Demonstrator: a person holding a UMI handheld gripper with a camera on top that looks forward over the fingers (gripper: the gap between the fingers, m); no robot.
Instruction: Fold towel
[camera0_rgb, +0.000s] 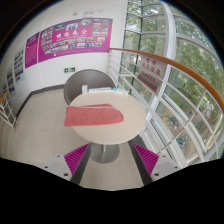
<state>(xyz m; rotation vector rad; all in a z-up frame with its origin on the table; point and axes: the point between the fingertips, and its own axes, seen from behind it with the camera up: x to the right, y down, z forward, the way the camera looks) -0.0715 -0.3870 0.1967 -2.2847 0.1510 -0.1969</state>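
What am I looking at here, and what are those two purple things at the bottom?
This is one picture from a wide-angle camera riding on a hand-held gripper, a two-fingered tool a person carries. The purple shapes are pads on the inner faces of its fingers, seen from behind. The fingers are apart and hold nothing. Beyond them stands a round white table with a red towel lying flat on it, apparently already folded over. Behind are a wall of pink posters and big windows with a curved railing.
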